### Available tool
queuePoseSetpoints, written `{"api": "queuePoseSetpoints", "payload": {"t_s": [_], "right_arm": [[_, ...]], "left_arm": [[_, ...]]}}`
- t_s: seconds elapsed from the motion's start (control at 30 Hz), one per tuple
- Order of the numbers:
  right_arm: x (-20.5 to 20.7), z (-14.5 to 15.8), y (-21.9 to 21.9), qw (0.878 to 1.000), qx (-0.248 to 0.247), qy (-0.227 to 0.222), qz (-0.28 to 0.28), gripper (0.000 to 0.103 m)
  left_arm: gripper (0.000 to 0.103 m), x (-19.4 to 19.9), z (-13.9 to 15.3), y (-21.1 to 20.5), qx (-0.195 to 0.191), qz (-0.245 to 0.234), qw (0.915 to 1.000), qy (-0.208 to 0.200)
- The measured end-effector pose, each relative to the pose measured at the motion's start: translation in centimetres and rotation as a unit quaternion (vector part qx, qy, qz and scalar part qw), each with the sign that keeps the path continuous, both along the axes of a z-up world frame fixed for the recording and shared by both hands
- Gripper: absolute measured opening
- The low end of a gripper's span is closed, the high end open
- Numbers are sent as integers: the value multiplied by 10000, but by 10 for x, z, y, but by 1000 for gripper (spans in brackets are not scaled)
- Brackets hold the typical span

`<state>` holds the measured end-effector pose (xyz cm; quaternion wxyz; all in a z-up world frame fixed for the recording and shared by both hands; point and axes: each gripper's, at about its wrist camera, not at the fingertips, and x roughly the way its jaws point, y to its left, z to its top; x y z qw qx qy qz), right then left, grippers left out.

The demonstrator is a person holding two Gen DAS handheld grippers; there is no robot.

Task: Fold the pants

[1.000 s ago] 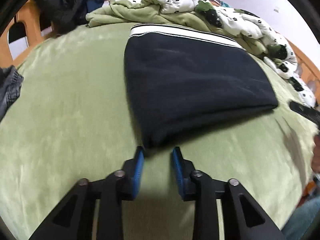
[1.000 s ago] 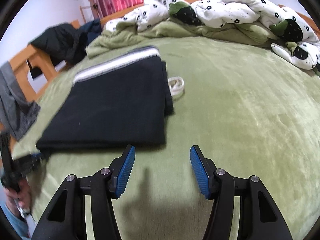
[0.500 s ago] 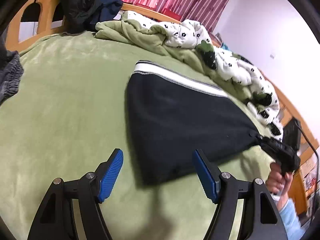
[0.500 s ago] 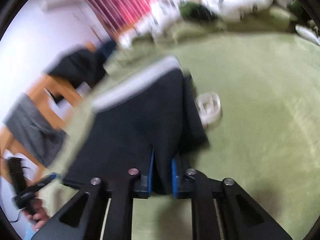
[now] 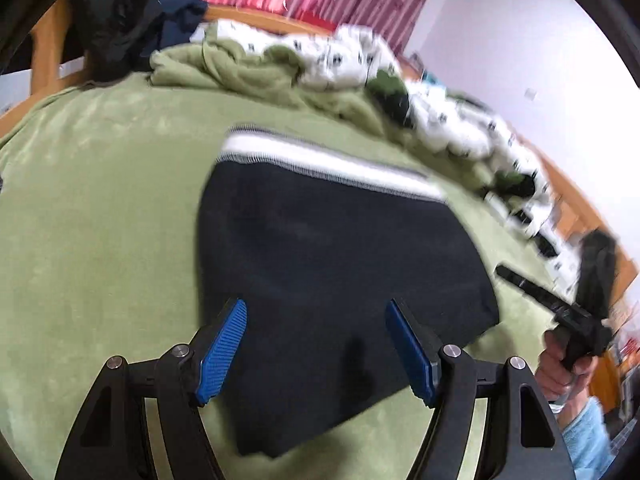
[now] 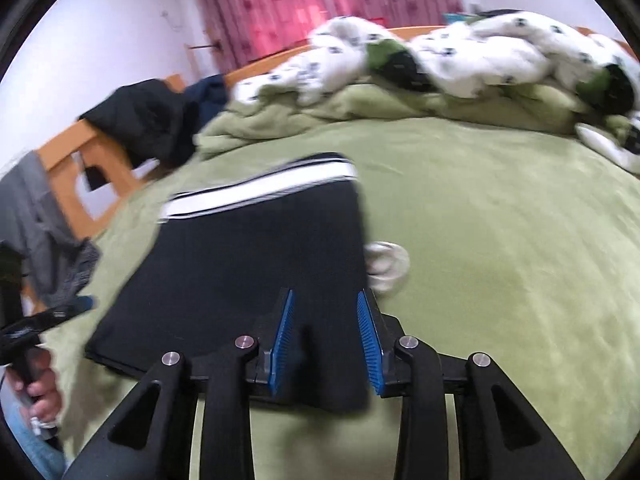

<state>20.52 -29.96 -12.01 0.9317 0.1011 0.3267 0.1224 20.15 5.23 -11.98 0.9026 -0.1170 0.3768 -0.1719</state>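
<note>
Left wrist view: green blanket [image 5: 100, 200] is filling the frame, giving a flat folding surface.
Pants: black pants [image 5: 328, 264] are lying folded at frame centre, white waistband [image 5: 332, 166] toward the top, probably laid square for another fold.
Left gripper: left gripper [image 5: 316, 344] is standing wide apart over the near edge, gripping nothing.
Right wrist view: right gripper [image 6: 326, 338] is sitting partly parted over the pants' lower right corner; whether cloth is pinched, I cannot tell.
Only here: small white object [image 6: 386, 262] is showing beside the pants' right edge.

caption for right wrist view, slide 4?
Right gripper open over the near edge of folded black pants on a green blanket.
</note>
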Motion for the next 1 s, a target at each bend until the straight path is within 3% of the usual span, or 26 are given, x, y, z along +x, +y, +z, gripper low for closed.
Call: {"api": "queuePoseSetpoints", "payload": {"t_s": [0.03, 0.1, 0.2, 0.4, 0.6, 0.8, 1.0], "right_arm": [[4, -6, 9, 9998, -178, 5, 77, 34], [11, -26, 25, 9972, -686, 263, 129, 34], [-3, -29, 35, 9938, -1110, -36, 89, 34], [-1, -24, 28, 9956, -912, 180, 80, 34], [-17, -37, 33, 9945, -963, 392, 145, 38], [-27, -36, 26, 9959, -690, 588, -2, 38], [-40, -12, 32, 9958, -824, 387, 31, 38]], "left_arm": [[70, 4, -13, -10, 329, 7, 9993, 159], [71, -5, -27, -20, 834, -3, 9965, -51], [71, -23, -26, -26, 1179, 64, 9925, -315], [72, -30, -21, -12, 819, 172, 9964, -116], [73, -33, -24, -3, 749, 231, 9969, 84], [74, -32, -40, 12, 183, 169, 9960, 857], [74, -61, -27, 17, 300, 97, 9981, 522]]}}
